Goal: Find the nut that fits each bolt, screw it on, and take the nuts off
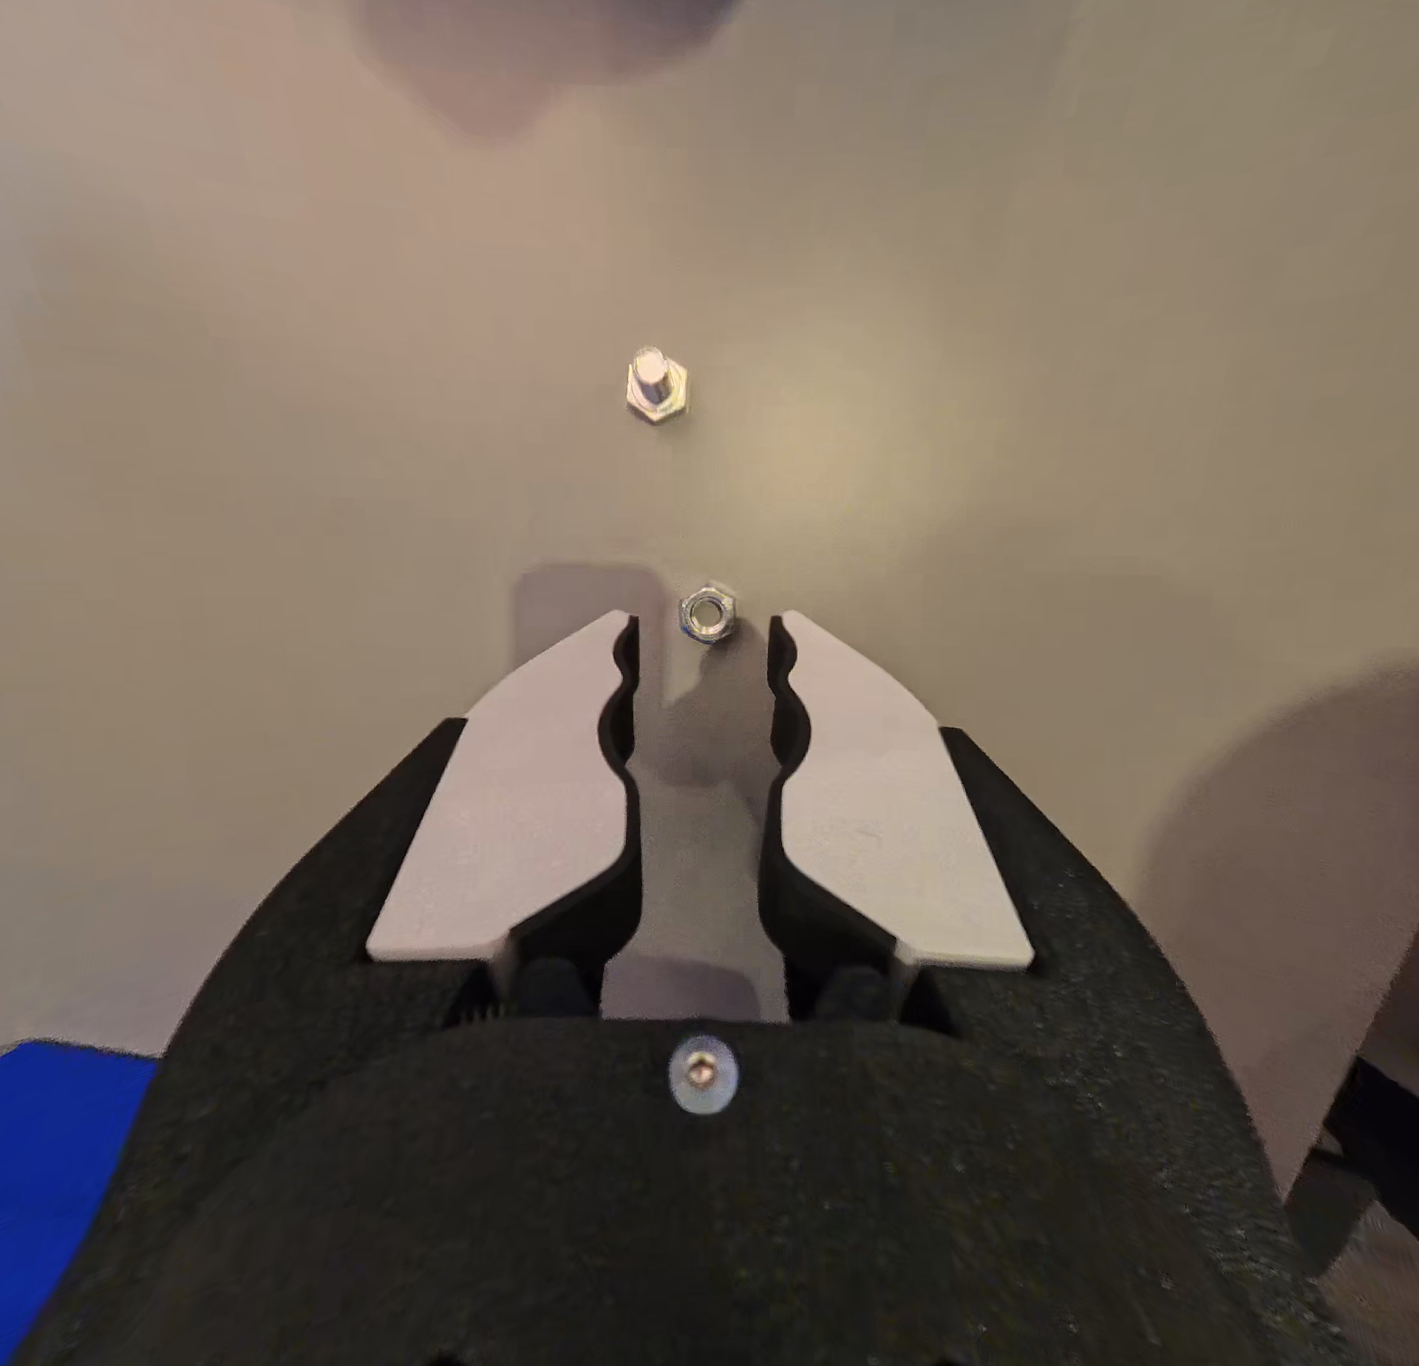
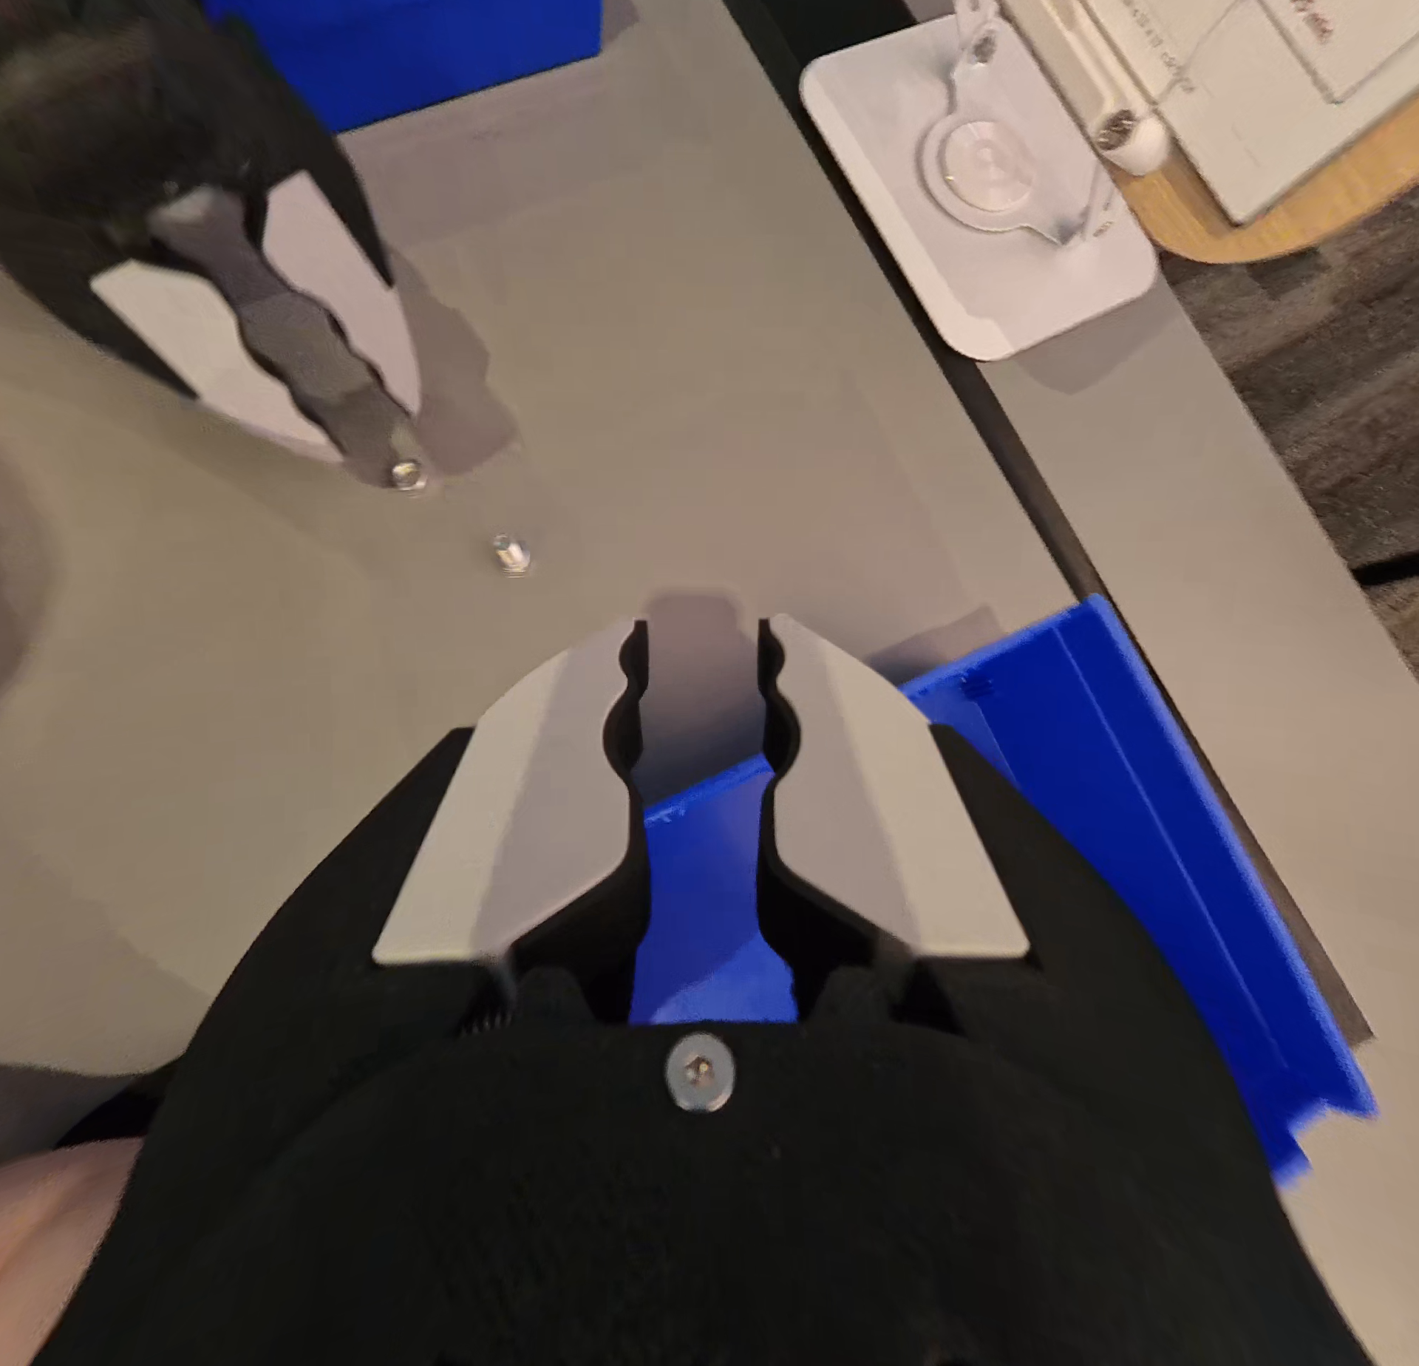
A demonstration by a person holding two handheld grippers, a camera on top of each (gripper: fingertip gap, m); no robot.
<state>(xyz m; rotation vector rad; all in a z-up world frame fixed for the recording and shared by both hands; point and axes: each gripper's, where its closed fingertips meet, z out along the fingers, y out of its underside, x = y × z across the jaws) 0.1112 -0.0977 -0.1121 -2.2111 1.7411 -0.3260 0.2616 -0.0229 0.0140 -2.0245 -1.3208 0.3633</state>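
A small silver hex nut lies flat on the grey table, just beyond and between the tips of my left gripper, which is open and empty. A silver bolt stands on its head, shank up, farther ahead. In the right wrist view the left gripper shows at the upper left, its tips just over the nut, with the bolt a little to the right of it. My right gripper is open and empty, above the table, short of the bolt.
A blue bin sits under and to the right of my right gripper. Another blue bin stands at the far side. A white stand base sits at the table's right edge. A blue corner shows at the lower left. The left gripper's tips are roughly 20 centimetres from the right gripper's. Measured from the fingertips, the silver bolt is 7 centimetres or so from the left gripper and 20 centimetres from the right.
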